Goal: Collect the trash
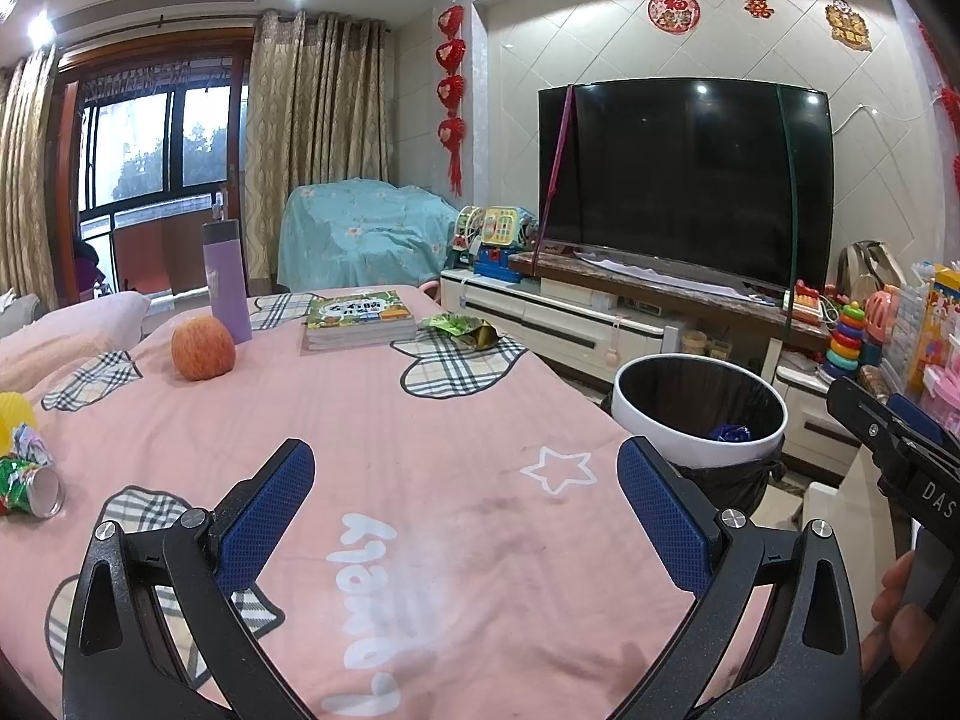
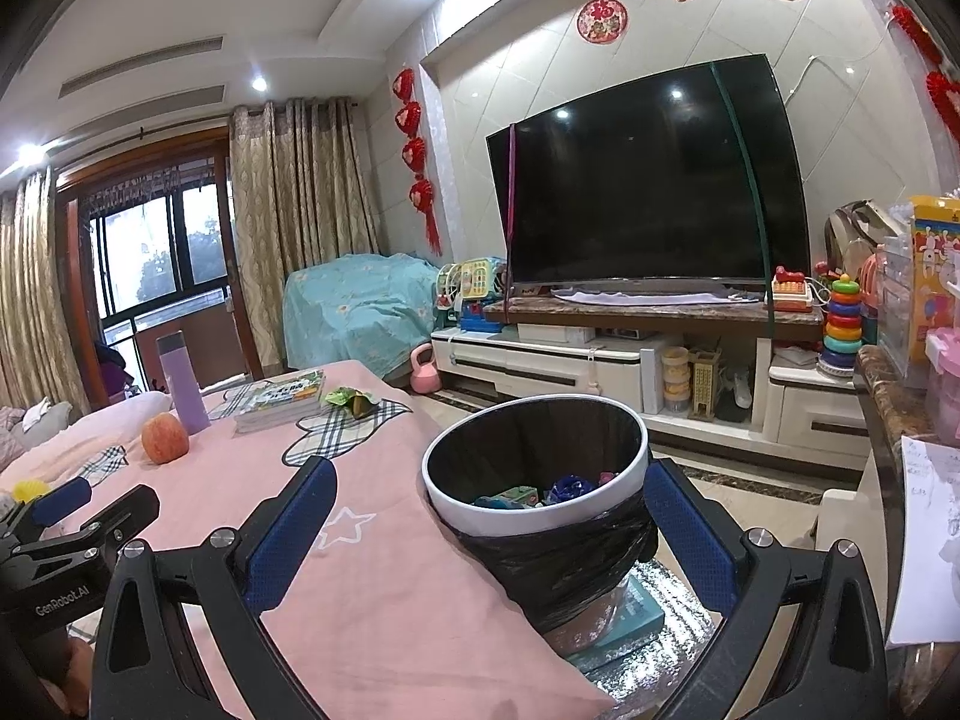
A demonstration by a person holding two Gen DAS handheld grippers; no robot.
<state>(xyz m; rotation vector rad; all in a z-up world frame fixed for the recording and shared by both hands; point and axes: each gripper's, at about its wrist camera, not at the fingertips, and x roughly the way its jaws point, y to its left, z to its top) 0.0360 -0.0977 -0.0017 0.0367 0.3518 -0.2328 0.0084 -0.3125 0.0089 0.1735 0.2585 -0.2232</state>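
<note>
Both tools were empty as I looked — my left tool (image 1: pixel 465 504) hung over the pink-covered table (image 1: pixel 420 420) with its fingers spread wide, and my right tool (image 2: pixel 489 519) hovered fingers apart near the white-rimmed trash bin (image 2: pixel 534 513), which stood just off the table's edge and already held a few scraps.

What I judged still to collect: a green snack wrapper (image 1: pixel 465 329) lay crumpled at the far side, just beside the stack of books (image 1: pixel 359 324), and a crushed can (image 1: pixel 27 483) lay on its side at the near left edge. The wrapper looked feather-light, crinkly and slick — I reckoned I'd pinch a raised fold, not the flat film. The can seemed light but stiffer; I'd have closed across its dented middle. The apple (image 1: pixel 202 349) and purple bottle (image 1: pixel 226 282) I took for no trash.
</note>
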